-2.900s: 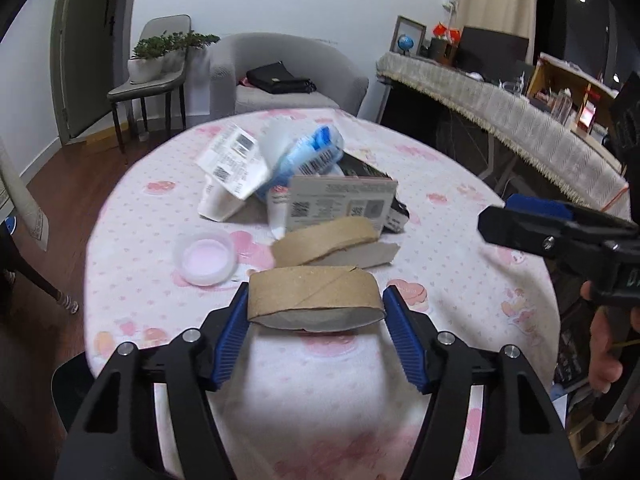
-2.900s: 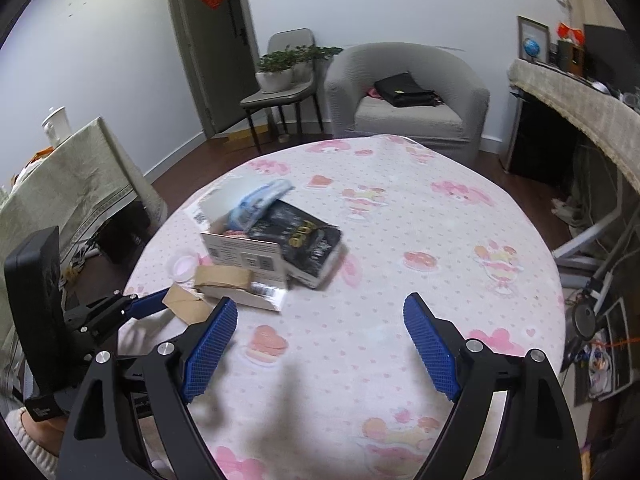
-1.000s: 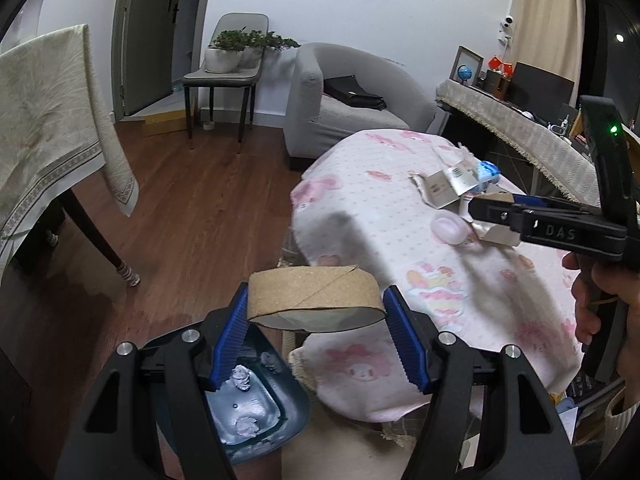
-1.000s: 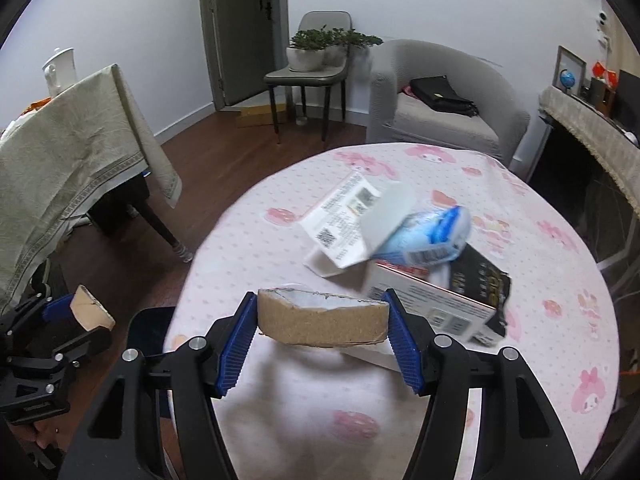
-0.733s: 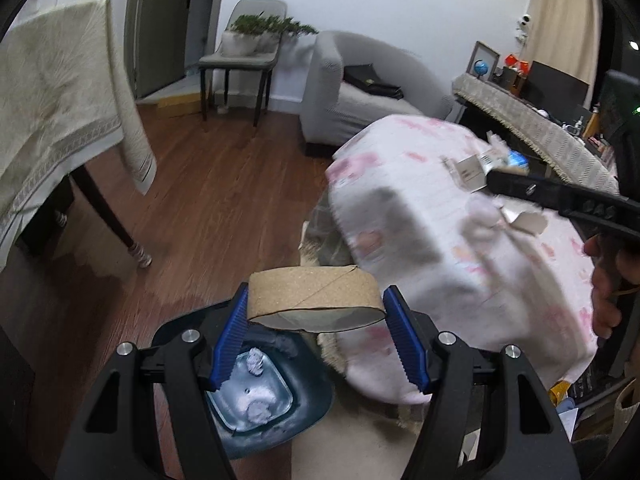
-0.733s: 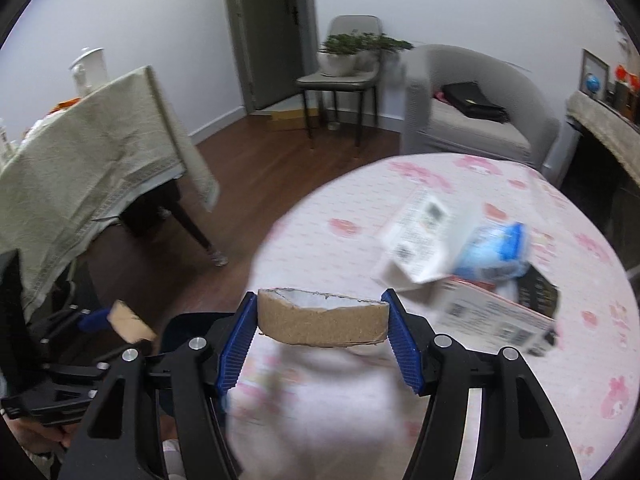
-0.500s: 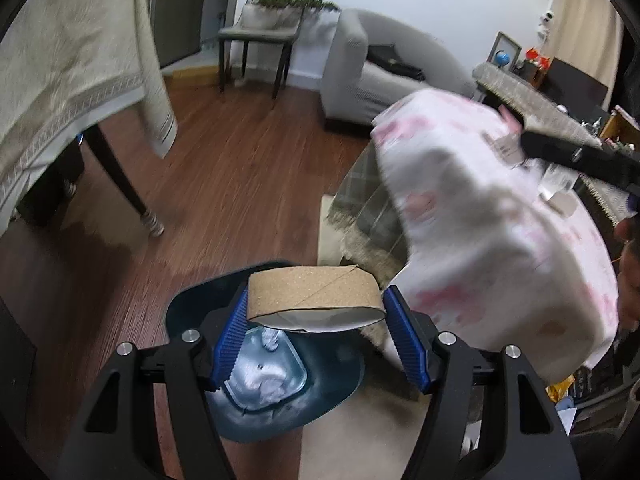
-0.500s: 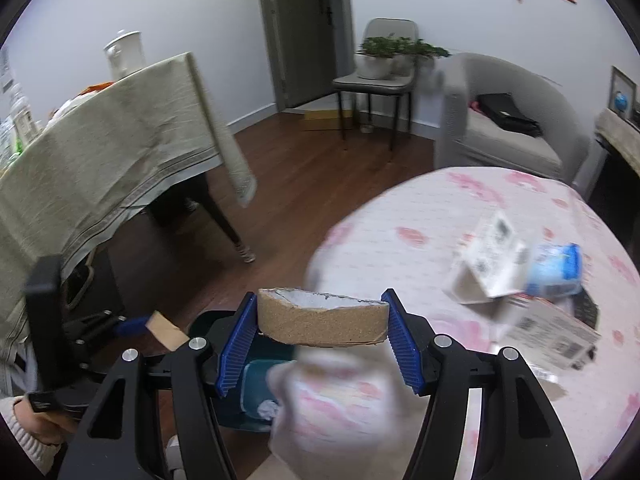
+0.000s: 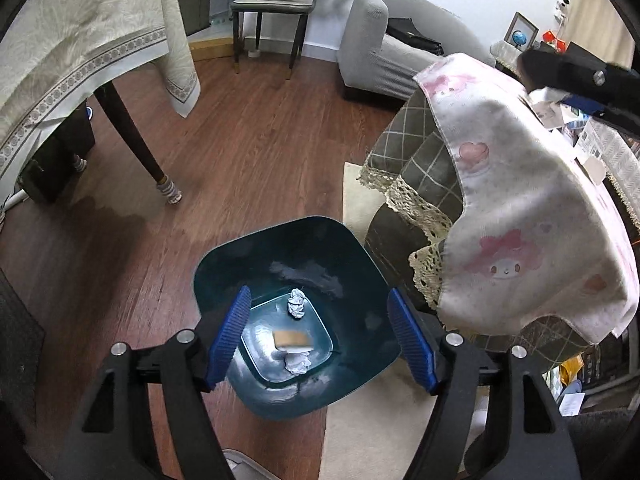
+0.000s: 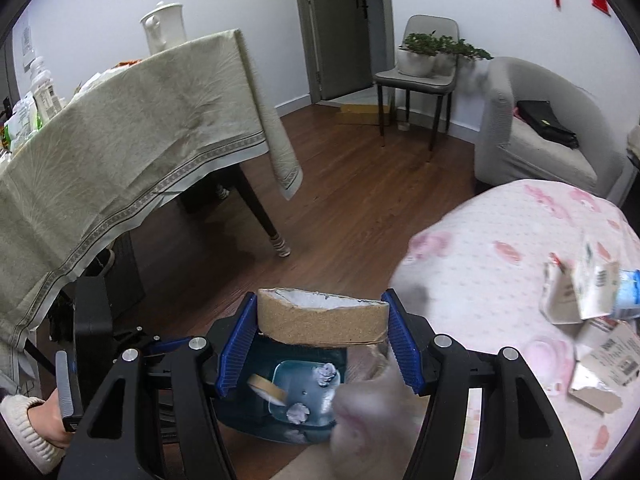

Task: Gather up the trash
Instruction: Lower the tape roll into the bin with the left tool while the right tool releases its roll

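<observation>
Hand-held gripper [image 9: 320, 336] — bin [image 9: 360, 256] — wood floor [image 9: 240, 160]

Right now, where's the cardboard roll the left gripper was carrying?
In the left wrist view the cardboard roll lies at the bottom of the dark teal trash bin on the floor, between two crumpled paper wads, below the open left gripper.

text: none legible | box [image 10: 608, 356] labels: too blurred to read

Packaging [image 10: 592, 320] on the table blurs, cut by the edge.
</observation>
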